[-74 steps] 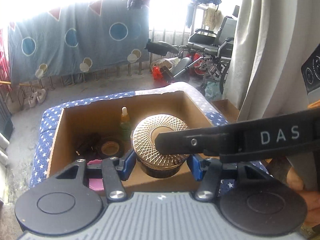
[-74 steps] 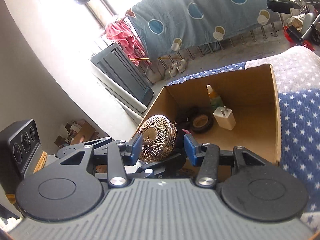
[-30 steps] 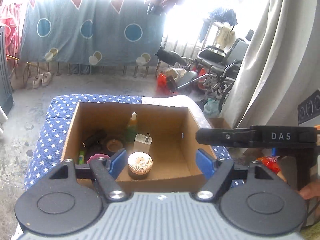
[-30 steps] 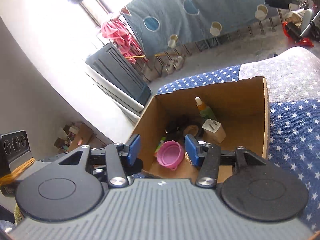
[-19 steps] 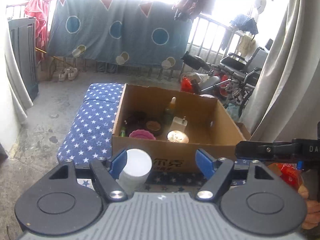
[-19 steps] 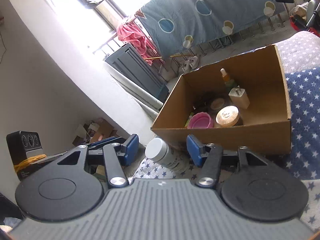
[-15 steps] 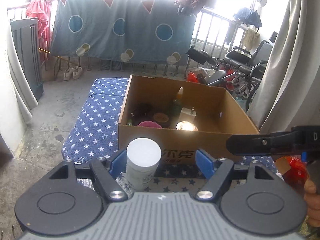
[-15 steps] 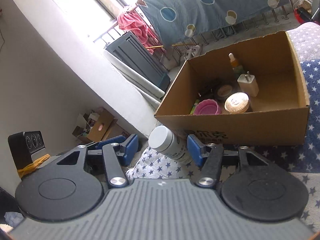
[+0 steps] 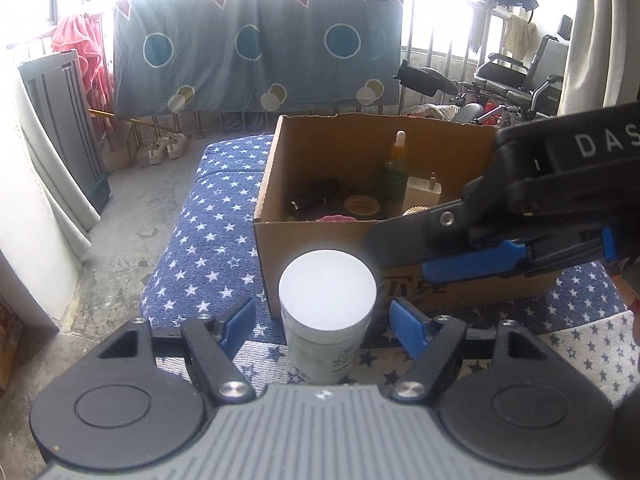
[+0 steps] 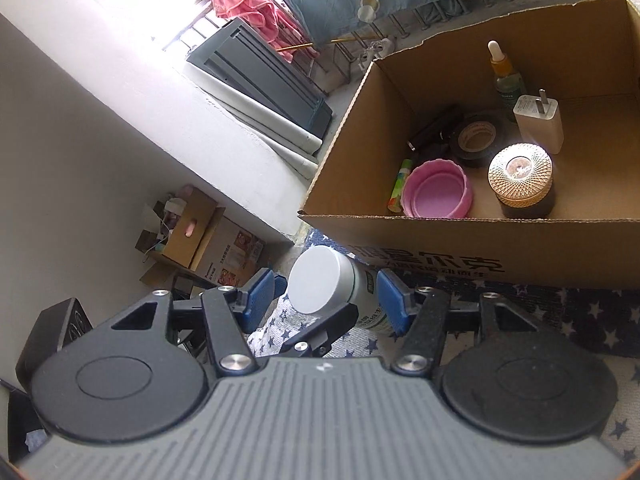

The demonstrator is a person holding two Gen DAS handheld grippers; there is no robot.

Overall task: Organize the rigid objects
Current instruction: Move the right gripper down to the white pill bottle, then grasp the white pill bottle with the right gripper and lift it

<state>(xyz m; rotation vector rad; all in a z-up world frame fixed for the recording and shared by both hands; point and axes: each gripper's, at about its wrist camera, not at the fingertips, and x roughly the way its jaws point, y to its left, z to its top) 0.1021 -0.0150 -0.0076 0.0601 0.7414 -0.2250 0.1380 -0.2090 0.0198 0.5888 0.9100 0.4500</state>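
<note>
A white pill bottle (image 9: 327, 320) with a white cap stands on the star-patterned cloth in front of the cardboard box (image 9: 320, 248). My left gripper (image 9: 325, 320) is open with the bottle between its blue pads, apart from both. My right gripper (image 10: 327, 295) is also open around the same bottle (image 10: 332, 286); its blue pad (image 9: 476, 264) shows from the right in the left wrist view. The box (image 10: 440, 240) holds a gold-lidded jar (image 10: 522, 178), a pink lid (image 10: 436, 188), a tape roll (image 10: 478, 138), a white charger (image 10: 538, 120) and a dropper bottle (image 10: 506, 76).
The blue star cloth (image 9: 208, 240) covers the surface and drops off at the left to a concrete floor (image 9: 132, 216). A blue sheet (image 9: 256, 44) hangs on railings behind. A wheelchair (image 9: 516, 76) stands far right. Small cartons (image 10: 200, 240) sit by the wall.
Both grippers pulled back out of the box after the gold-lidded jar was left inside. They came down to the white bottle in front of the box and now bracket it.
</note>
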